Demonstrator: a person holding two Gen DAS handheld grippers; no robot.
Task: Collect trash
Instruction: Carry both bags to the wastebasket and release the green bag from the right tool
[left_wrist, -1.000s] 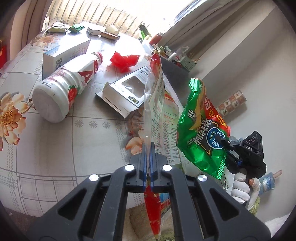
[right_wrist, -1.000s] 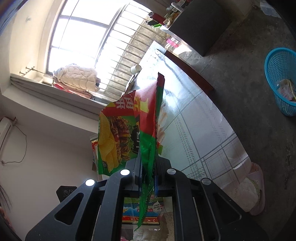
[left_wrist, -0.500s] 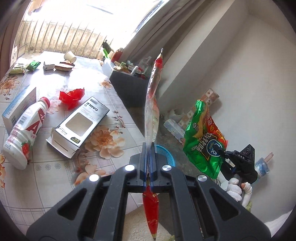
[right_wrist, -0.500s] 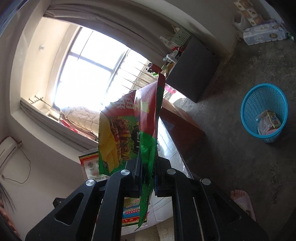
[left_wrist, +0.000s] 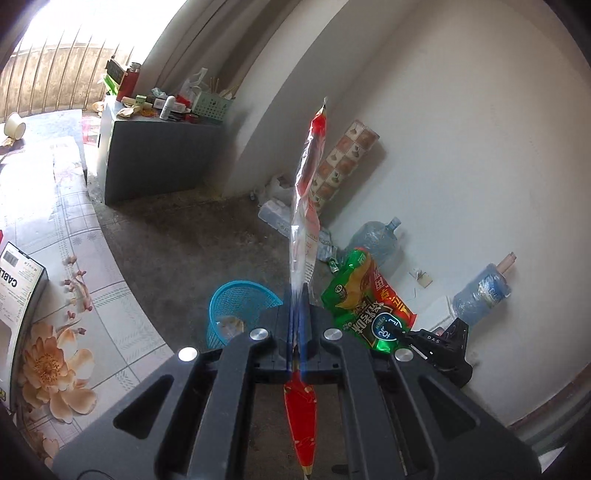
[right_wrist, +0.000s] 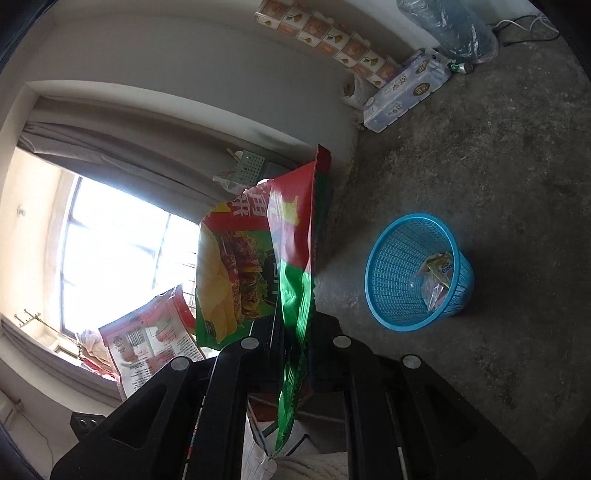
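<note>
My left gripper (left_wrist: 297, 295) is shut on a thin red and clear wrapper (left_wrist: 306, 206) that stands edge-on above its jaws. Just left of and below it, a blue mesh basket (left_wrist: 236, 306) stands on the concrete floor. To the right, the right gripper (left_wrist: 400, 334) holds a green chip bag (left_wrist: 364, 306). In the right wrist view my right gripper (right_wrist: 293, 325) is shut on that green and red chip bag (right_wrist: 255, 266), and the blue basket (right_wrist: 419, 273) with a few wrappers inside sits to the right on the floor. The red wrapper (right_wrist: 147, 347) shows at lower left.
A table with a floral cloth (left_wrist: 74, 266) and a cable box (left_wrist: 18, 295) lies at the left. A dark cabinet (left_wrist: 155, 158) with clutter stands by the window. Water jugs (left_wrist: 376, 236), a tissue pack (right_wrist: 402, 96) and a patterned roll (left_wrist: 340, 166) line the wall.
Both grippers have swung away from the table towards the floor, still holding their wrappers. The blue basket now sits closer and nearer the middle of both views.
</note>
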